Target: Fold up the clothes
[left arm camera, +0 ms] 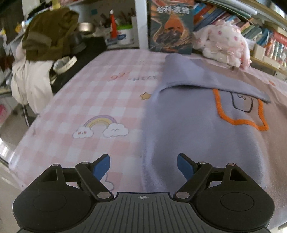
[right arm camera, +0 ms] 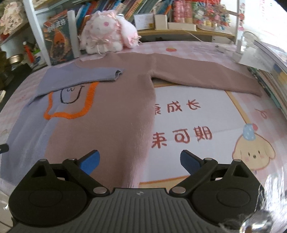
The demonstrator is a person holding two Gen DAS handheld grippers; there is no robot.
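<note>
Sweater [right arm camera: 107,114] is laid flat on the bench [right arm camera: 206,114], part lilac, part dusty pink, with an orange outline [right arm camera: 71,111] and a black line drawing on its chest. One lilac sleeve [right arm camera: 80,77] is folded across the chest, its cuff lying just past the orange outline. The pink sleeve [right arm camera: 206,75] is stretched out to the right, flat on the bench cover, not yet folded. The hem end of the garment is nearest both cameras.

Left tool [left arm camera: 143,166] is seen above the lilac edge of the sweater [left arm camera: 197,134], its blue pads [left arm camera: 102,166] set wide apart, nothing between them; the left pad is over the pink checked cover [left arm camera: 80,107], the right pad over the lilac cloth. No contact with the cloth can be made out.

Right tool [right arm camera: 140,164] is seen with its blue pads [right arm camera: 91,161] likewise wide, nothing gripped; the left pad is over the pink cloth, the right pad over the printed cover beside the garment's right edge.

A plush toy [right arm camera: 107,32] is propped at the far side of the bench, just beyond the sweater's collar. Books on shelves [right arm camera: 143,9] are seen behind it. A chair draped with clothes [left arm camera: 44,44] is noted at the far left, in the left wrist view.
</note>
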